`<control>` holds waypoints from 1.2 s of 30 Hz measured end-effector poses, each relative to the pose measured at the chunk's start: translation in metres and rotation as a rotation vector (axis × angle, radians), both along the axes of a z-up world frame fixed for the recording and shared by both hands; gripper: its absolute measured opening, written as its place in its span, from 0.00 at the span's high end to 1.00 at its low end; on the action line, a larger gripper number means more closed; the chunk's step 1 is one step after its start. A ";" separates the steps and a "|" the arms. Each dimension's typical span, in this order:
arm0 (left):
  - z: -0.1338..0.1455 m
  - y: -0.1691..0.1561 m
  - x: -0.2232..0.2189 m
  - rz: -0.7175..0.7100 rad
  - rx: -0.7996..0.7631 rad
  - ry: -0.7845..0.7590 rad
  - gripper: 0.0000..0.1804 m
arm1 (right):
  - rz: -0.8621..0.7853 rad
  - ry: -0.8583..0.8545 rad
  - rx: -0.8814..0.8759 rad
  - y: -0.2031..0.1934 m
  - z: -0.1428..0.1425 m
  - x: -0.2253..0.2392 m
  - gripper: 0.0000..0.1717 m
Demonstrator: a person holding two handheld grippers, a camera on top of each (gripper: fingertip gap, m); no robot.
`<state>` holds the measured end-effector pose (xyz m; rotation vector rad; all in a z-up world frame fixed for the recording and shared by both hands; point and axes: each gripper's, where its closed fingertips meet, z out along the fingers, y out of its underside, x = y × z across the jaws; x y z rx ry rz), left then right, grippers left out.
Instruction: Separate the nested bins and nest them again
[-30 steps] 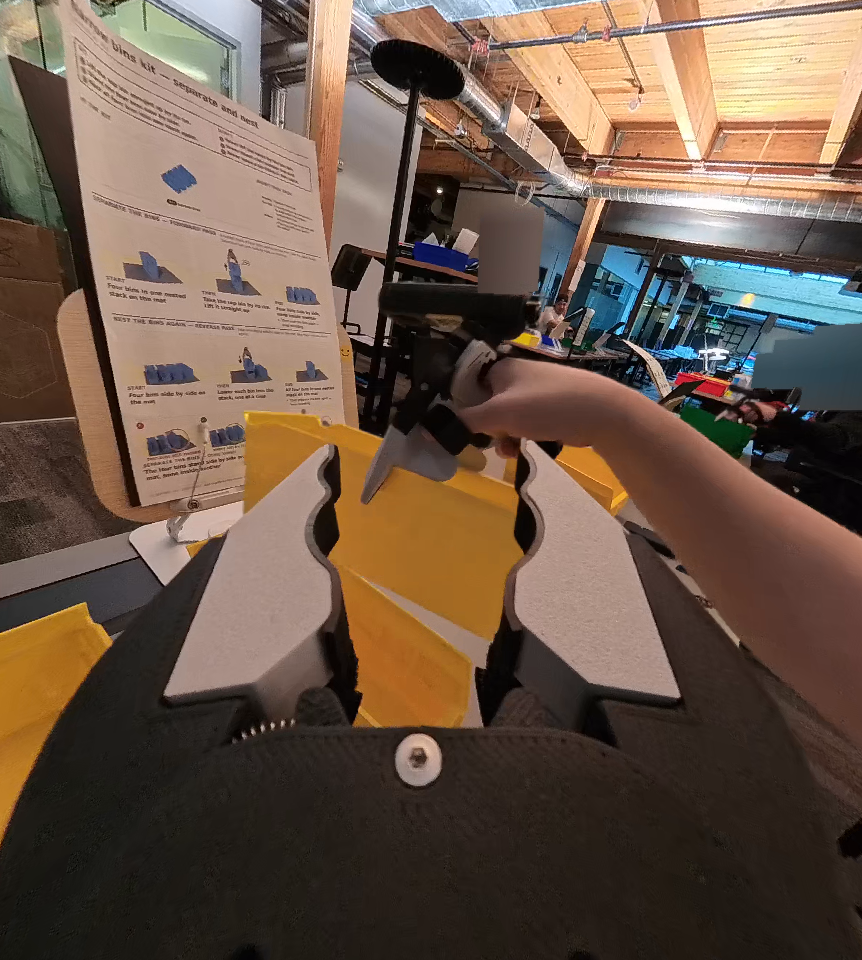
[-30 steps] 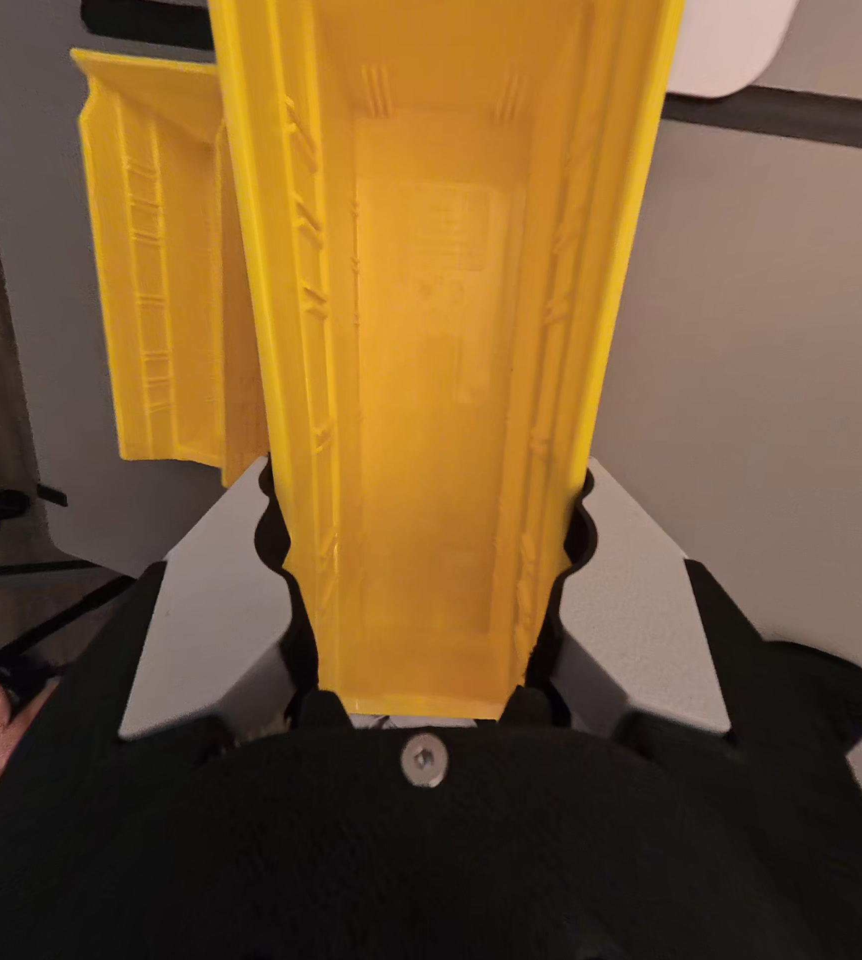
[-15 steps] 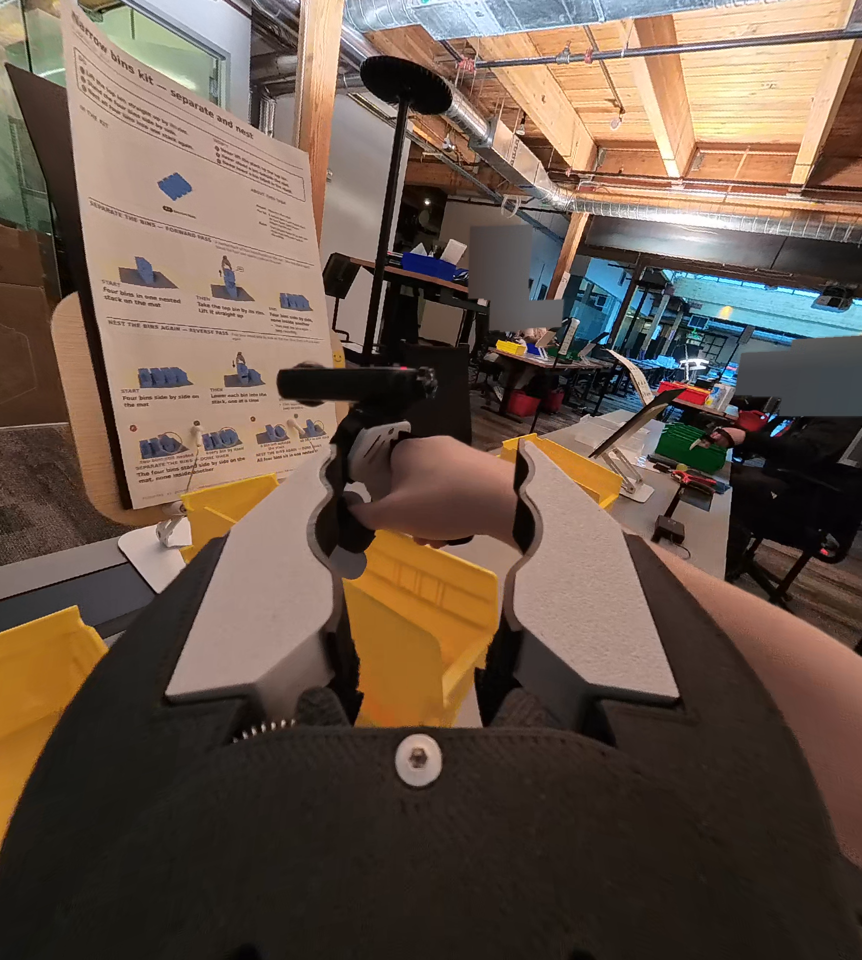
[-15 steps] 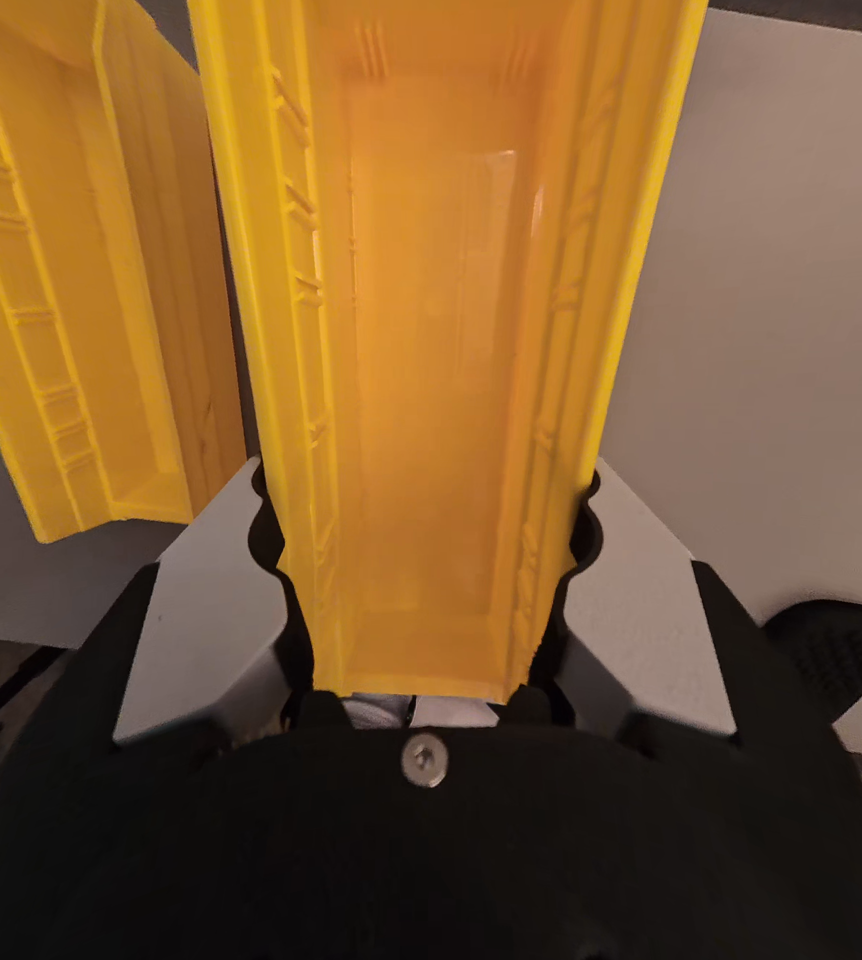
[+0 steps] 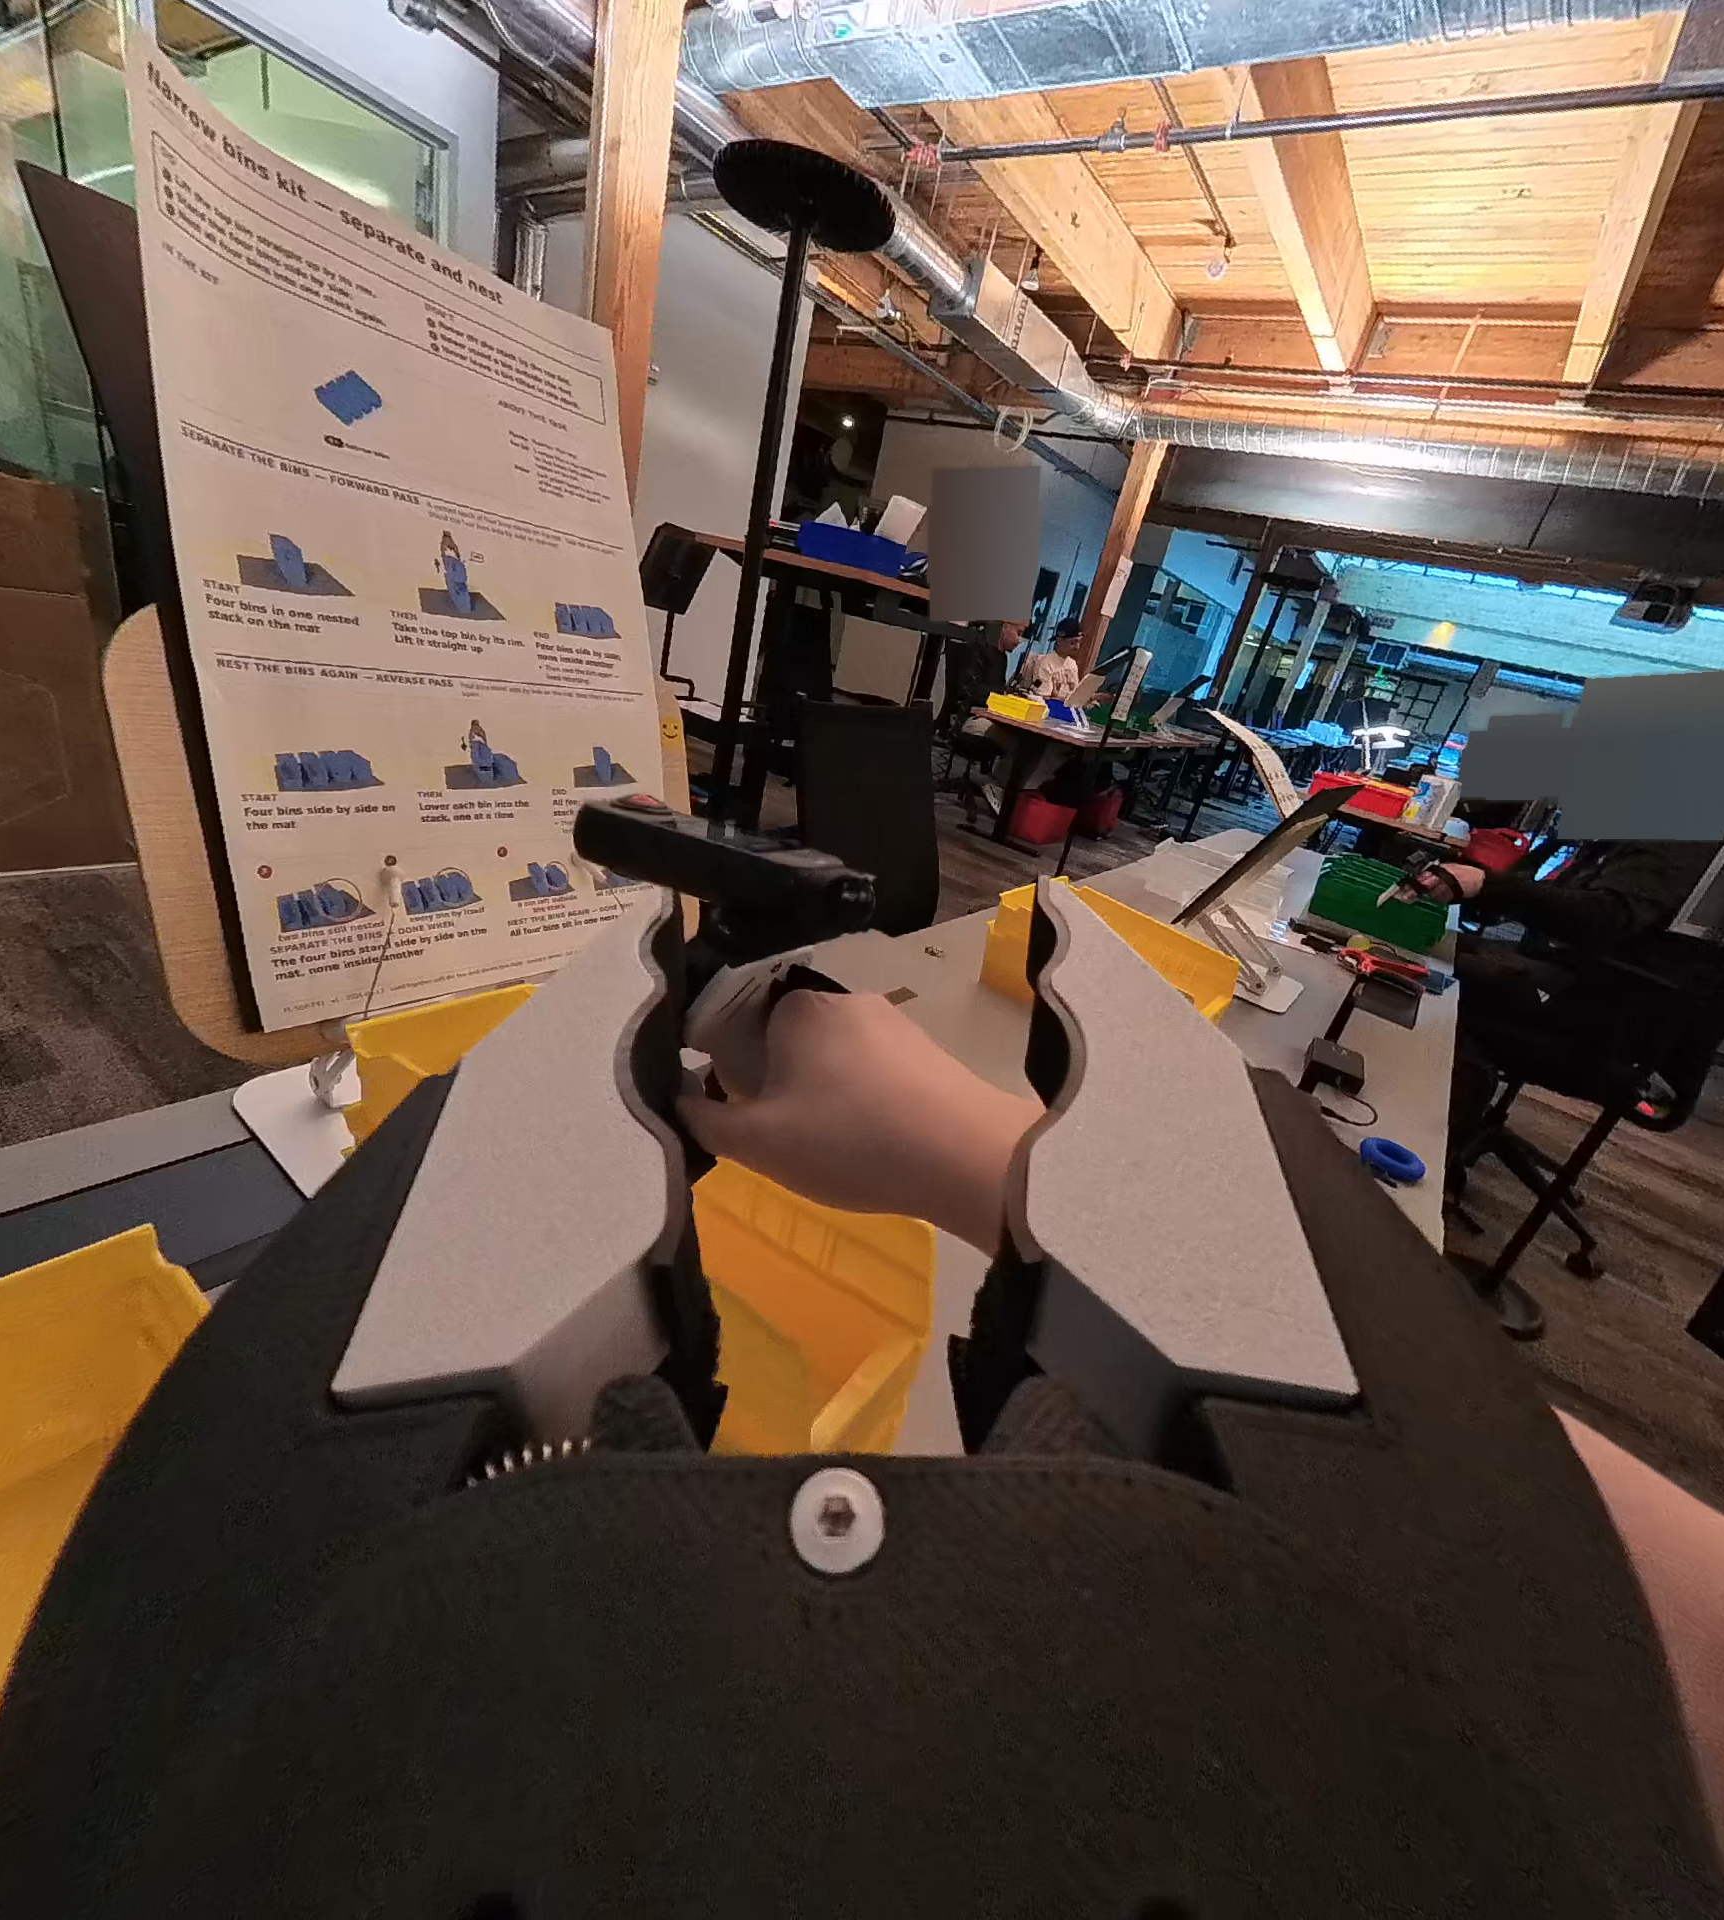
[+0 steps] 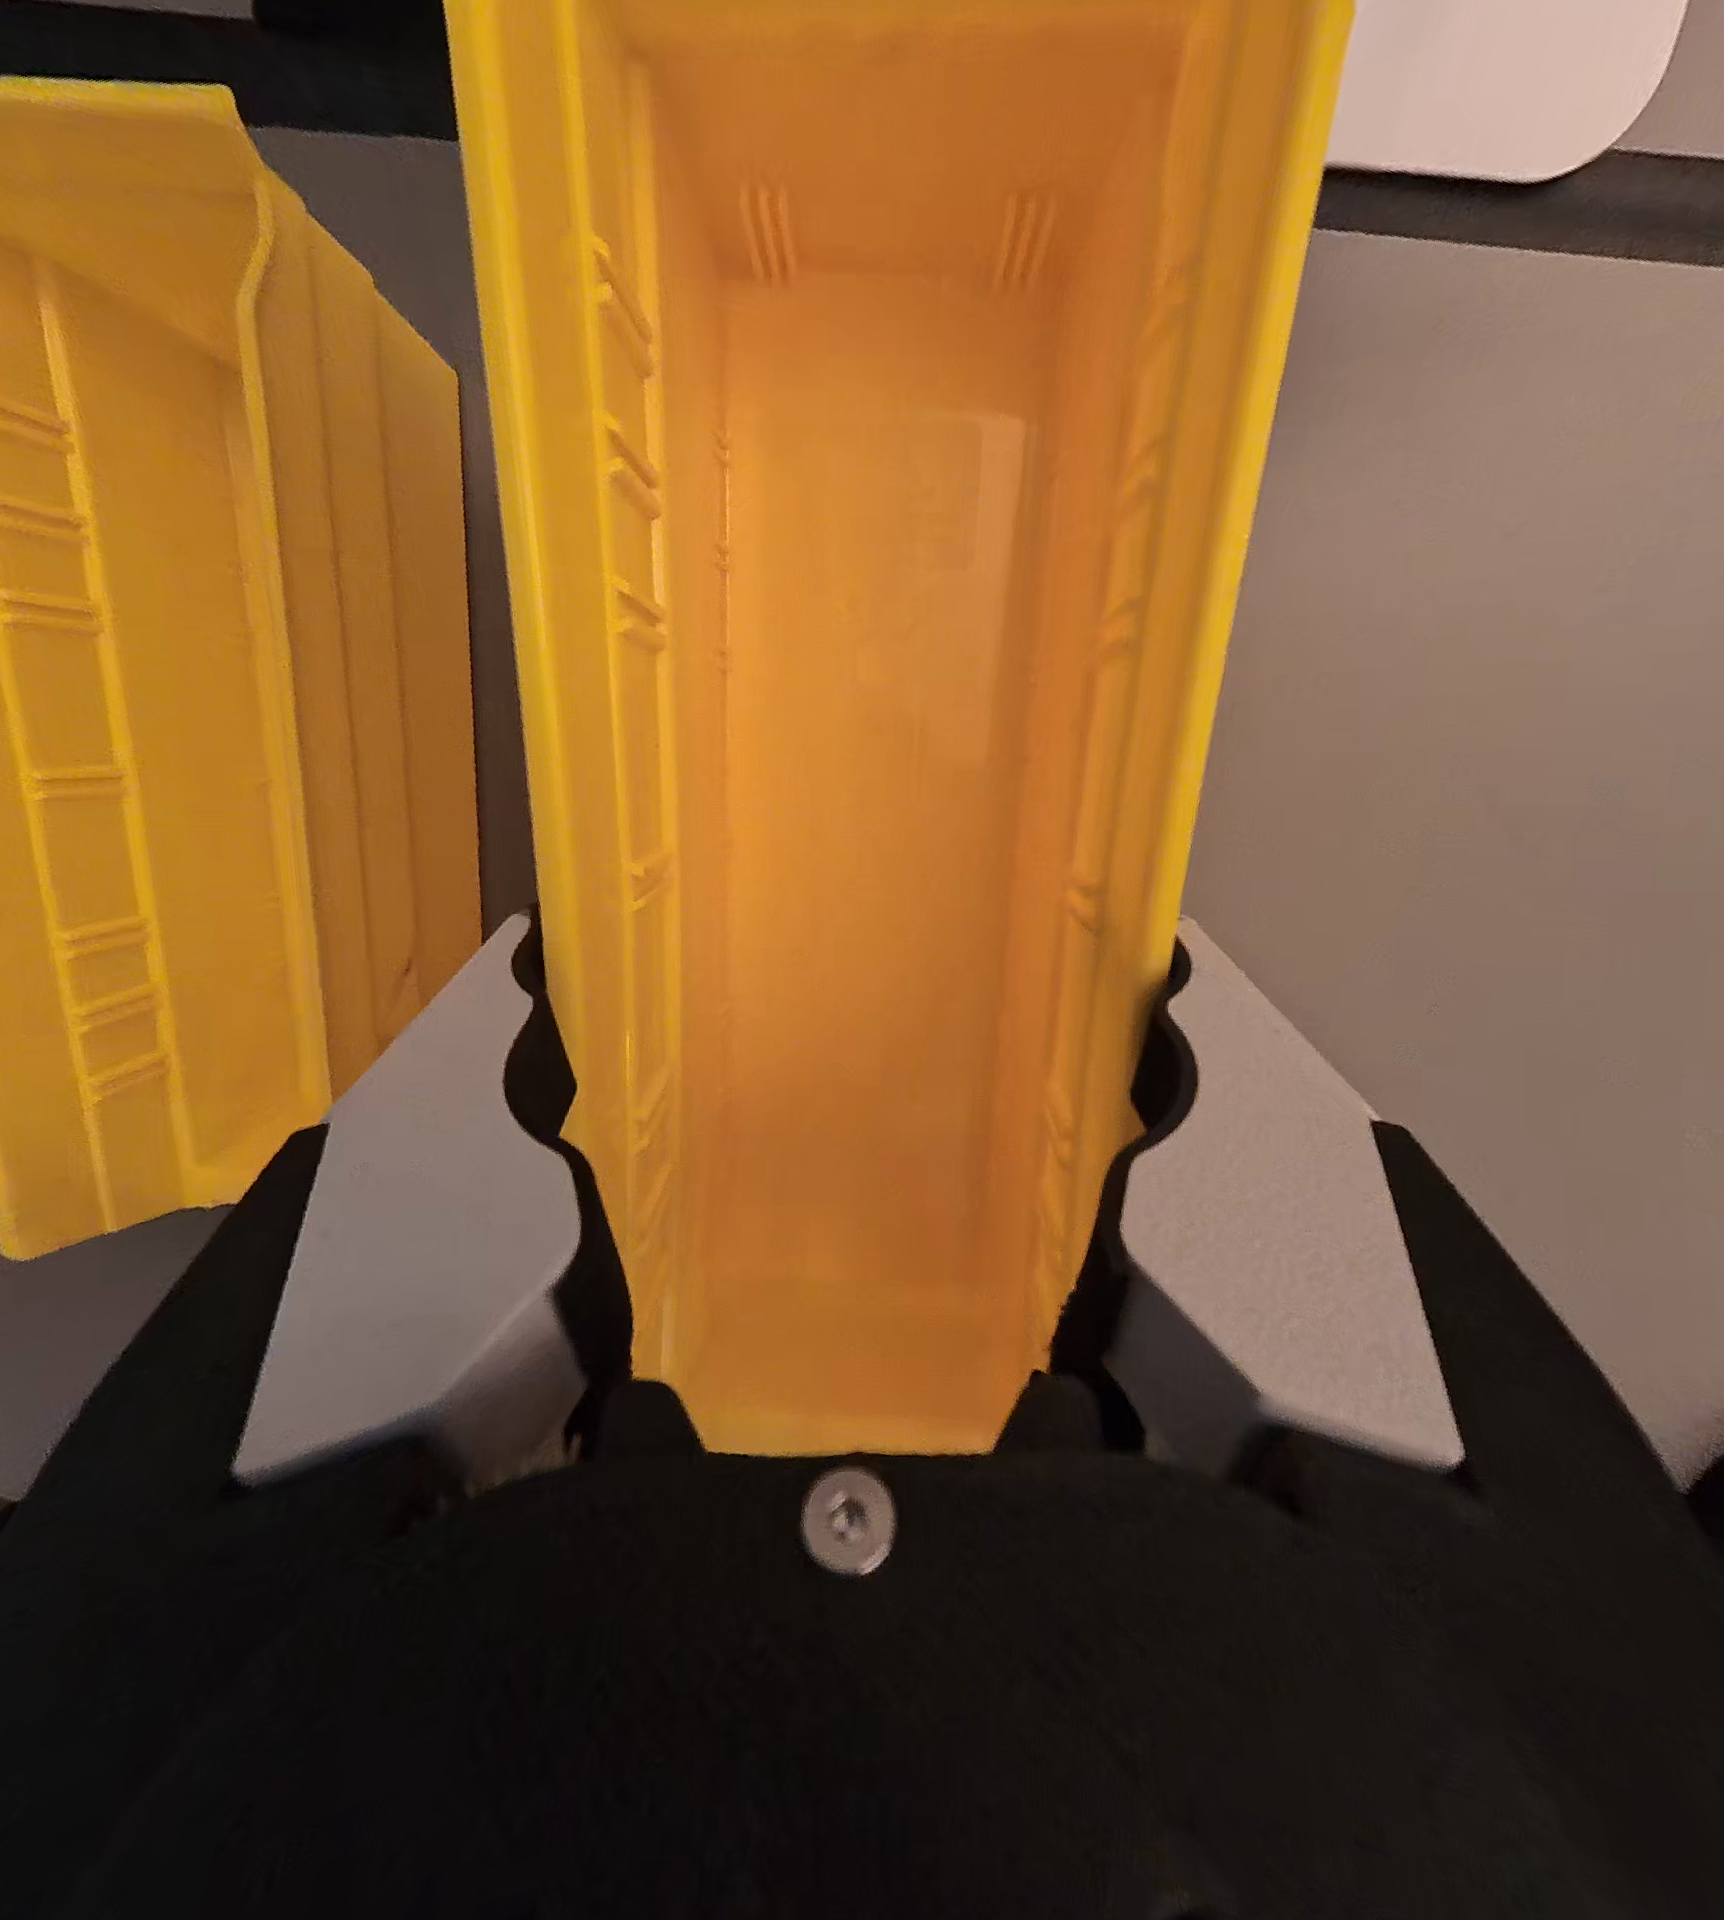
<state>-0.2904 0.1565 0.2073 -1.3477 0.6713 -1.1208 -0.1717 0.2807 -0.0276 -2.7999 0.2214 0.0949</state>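
Looking along the left gripper [image 5: 853, 997], its jaws stand apart around nothing, above yellow bins [image 5: 816, 1320] on the grey desk [image 5: 951, 987]; the person's hand [image 5: 868, 1112] lies beyond. Seen from the right gripper [image 6: 853, 1039], both pads press a yellow bin [image 6: 889, 727] by its sides, beside another bin [image 6: 141, 727].

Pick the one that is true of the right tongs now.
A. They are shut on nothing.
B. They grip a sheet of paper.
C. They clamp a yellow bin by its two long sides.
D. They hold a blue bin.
C: the right tongs have both pads pressed against the long outer walls of the yellow bin.
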 end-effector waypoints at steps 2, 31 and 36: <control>0.000 -0.001 0.001 0.000 0.002 0.001 0.64 | 0.005 -0.003 0.026 0.001 0.000 0.000 0.35; -0.007 0.013 0.036 0.108 0.004 0.106 0.62 | 0.427 -0.400 1.101 -0.073 0.238 0.113 0.26; -0.027 0.021 0.039 0.235 -0.004 0.264 0.57 | 0.461 -0.346 1.235 -0.107 0.227 0.170 0.27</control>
